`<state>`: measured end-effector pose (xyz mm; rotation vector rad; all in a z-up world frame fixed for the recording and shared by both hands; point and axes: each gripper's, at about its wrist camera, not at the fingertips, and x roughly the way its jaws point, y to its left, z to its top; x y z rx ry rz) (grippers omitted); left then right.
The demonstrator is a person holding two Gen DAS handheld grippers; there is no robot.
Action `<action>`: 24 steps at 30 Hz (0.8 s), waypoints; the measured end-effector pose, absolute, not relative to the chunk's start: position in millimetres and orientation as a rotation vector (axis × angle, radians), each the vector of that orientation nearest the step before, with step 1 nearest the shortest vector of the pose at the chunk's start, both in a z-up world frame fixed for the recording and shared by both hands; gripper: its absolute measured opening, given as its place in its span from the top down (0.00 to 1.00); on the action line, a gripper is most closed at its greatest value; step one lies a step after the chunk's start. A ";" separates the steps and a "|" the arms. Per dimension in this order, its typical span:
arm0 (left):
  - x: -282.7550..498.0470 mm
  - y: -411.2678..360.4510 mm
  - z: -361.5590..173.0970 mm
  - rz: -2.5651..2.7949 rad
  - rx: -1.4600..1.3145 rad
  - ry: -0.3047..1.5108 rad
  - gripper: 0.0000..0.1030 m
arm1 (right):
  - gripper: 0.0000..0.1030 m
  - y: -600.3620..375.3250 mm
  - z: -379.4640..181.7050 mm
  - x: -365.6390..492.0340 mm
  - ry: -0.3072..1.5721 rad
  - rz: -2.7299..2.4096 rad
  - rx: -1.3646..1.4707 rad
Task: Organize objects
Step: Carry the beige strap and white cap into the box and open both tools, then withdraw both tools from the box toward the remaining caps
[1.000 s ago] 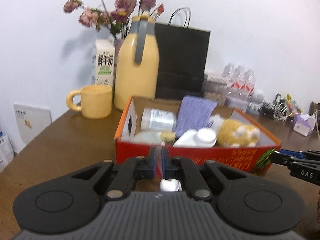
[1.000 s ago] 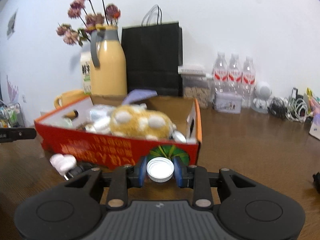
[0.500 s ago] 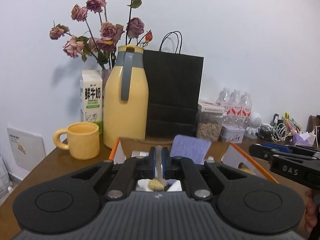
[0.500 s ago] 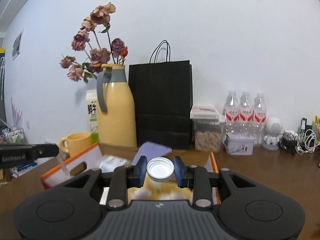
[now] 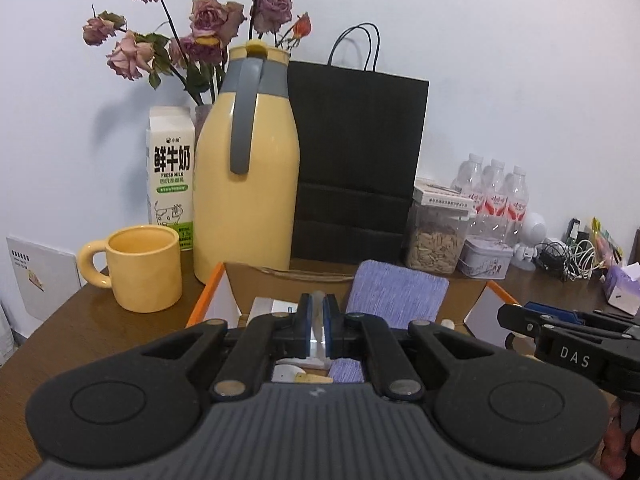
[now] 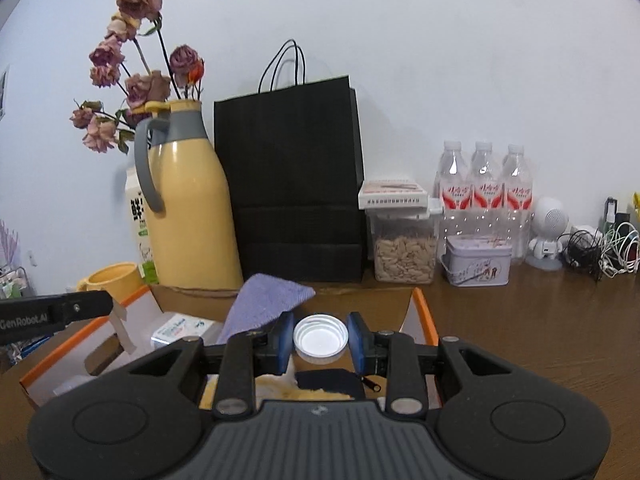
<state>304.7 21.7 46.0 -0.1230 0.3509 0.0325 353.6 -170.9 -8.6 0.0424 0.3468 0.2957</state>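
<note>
An orange cardboard box (image 5: 208,296) (image 6: 424,312) sits on the brown table, holding a purple cloth (image 5: 396,294) (image 6: 264,304), a small white packet (image 6: 180,330) and other items. My left gripper (image 5: 316,326) is shut on a thin pale flat piece (image 5: 317,300), held above the box. My right gripper (image 6: 320,340) is shut on a white bottle cap (image 6: 320,338), also above the box. The right gripper shows in the left wrist view (image 5: 568,336); the left one shows in the right wrist view (image 6: 60,312), with its thin piece hanging down.
Behind the box stand a yellow thermos jug (image 5: 248,176), a milk carton (image 5: 172,176), a yellow mug (image 5: 140,272), dried roses, a black paper bag (image 6: 292,184), a seed jar (image 6: 404,252), a tin (image 6: 478,260), water bottles (image 6: 484,184) and tangled cables (image 6: 600,252).
Both grippers have risen from in front of the box's front wall to above the box and moved forward over it, each still holding its item.
</note>
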 end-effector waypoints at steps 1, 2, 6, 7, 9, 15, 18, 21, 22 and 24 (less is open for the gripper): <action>305.1 22.5 45.7 0.034 -0.124 0.352 0.94 | 0.73 -170.0 -10.2 354.5 0.351 0.296 0.038; 305.0 23.1 45.2 0.035 -0.125 0.354 0.94 | 0.73 -169.2 -11.4 354.9 0.354 0.296 0.035; 300.2 22.6 44.6 0.042 -0.119 0.344 0.55 | 0.72 -168.2 -12.5 353.1 0.362 0.297 0.028; 298.6 22.3 44.6 0.047 -0.117 0.338 0.22 | 0.66 -168.1 -12.4 351.6 0.361 0.296 0.027; 293.8 22.0 45.4 0.077 -0.111 0.300 0.00 | 0.43 -168.7 -11.7 348.1 0.354 0.291 0.026; 294.7 24.6 46.5 0.095 -0.125 0.308 0.00 | 0.00 -165.7 -10.7 337.6 0.316 0.269 -0.006; 294.7 24.3 46.2 0.089 -0.125 0.311 0.00 | 0.00 -163.7 -10.1 334.9 0.313 0.275 -0.013; 293.1 23.1 46.0 0.080 -0.122 0.311 0.00 | 0.00 -163.4 -8.4 332.6 0.307 0.273 -0.013; 293.1 23.0 45.8 0.079 -0.122 0.313 0.00 | 0.00 -163.8 -7.9 331.5 0.305 0.273 -0.011; 292.4 23.4 45.3 0.078 -0.126 0.315 0.00 | 0.00 -164.1 -7.0 329.6 0.301 0.275 -0.010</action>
